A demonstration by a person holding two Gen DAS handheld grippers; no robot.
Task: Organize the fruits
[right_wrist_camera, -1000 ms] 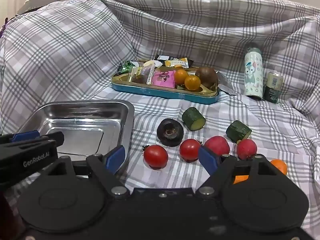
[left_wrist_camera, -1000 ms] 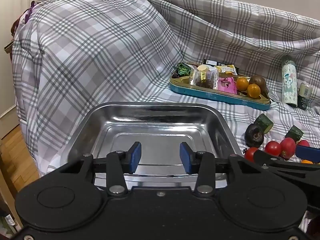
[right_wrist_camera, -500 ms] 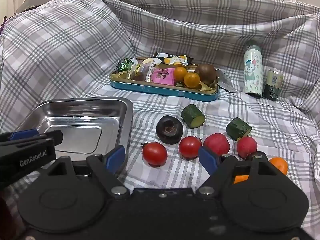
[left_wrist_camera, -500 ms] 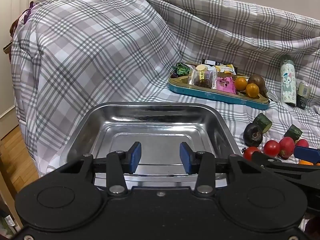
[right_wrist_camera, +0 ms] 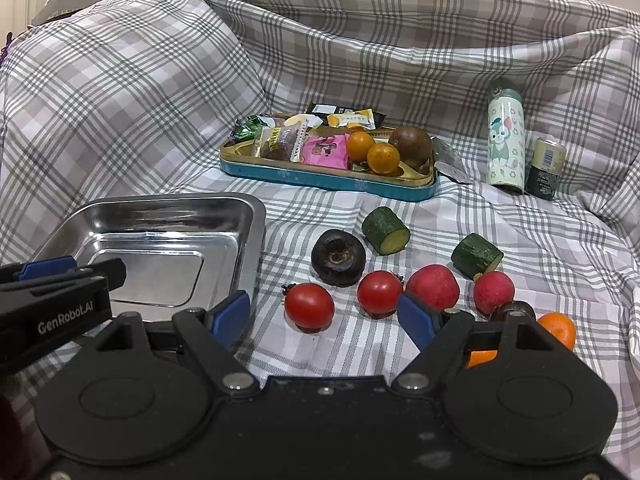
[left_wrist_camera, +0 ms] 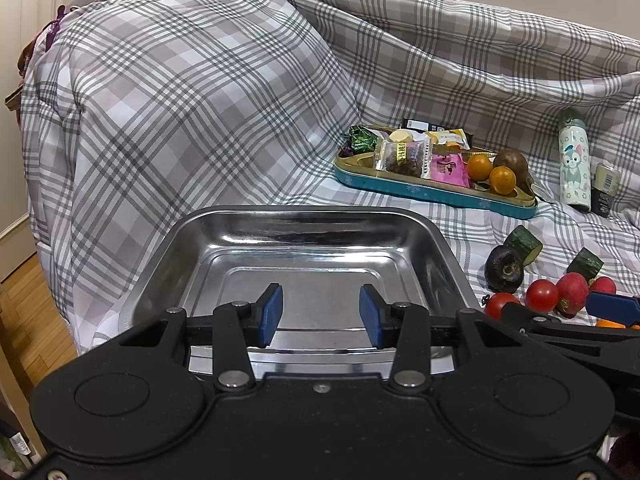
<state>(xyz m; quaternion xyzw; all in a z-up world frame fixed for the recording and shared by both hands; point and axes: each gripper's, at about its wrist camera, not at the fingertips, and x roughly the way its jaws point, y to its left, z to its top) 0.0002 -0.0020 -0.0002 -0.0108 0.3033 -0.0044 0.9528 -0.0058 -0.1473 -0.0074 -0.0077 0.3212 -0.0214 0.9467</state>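
Note:
A steel tray (left_wrist_camera: pixel 312 220) with nothing in it lies on the plaid cloth. My left gripper (left_wrist_camera: pixel 320 314) hovers open over its near edge. Right of the tray (right_wrist_camera: pixel 256 216) lie two tomatoes (right_wrist_camera: pixel 309 306) (right_wrist_camera: pixel 379 293), two red radishes (right_wrist_camera: pixel 433 287) (right_wrist_camera: pixel 494 292), a dark round fruit (right_wrist_camera: pixel 338 257), two cucumber chunks (right_wrist_camera: pixel 385 230) (right_wrist_camera: pixel 476 255) and an orange (right_wrist_camera: pixel 558 330). My right gripper (right_wrist_camera: pixel 324 316) is wide open just in front of the nearer tomato, and neither pad touches it. Its right finger hides part of a second orange.
A teal tin (right_wrist_camera: pixel 328 176) at the back holds wrapped snacks, two small oranges and a brown fruit. A patterned bottle (right_wrist_camera: pixel 505 140) and a small can (right_wrist_camera: pixel 546 168) stand to its right. The cloth rises steeply behind. Wooden floor (left_wrist_camera: pixel 24 300) drops off at far left.

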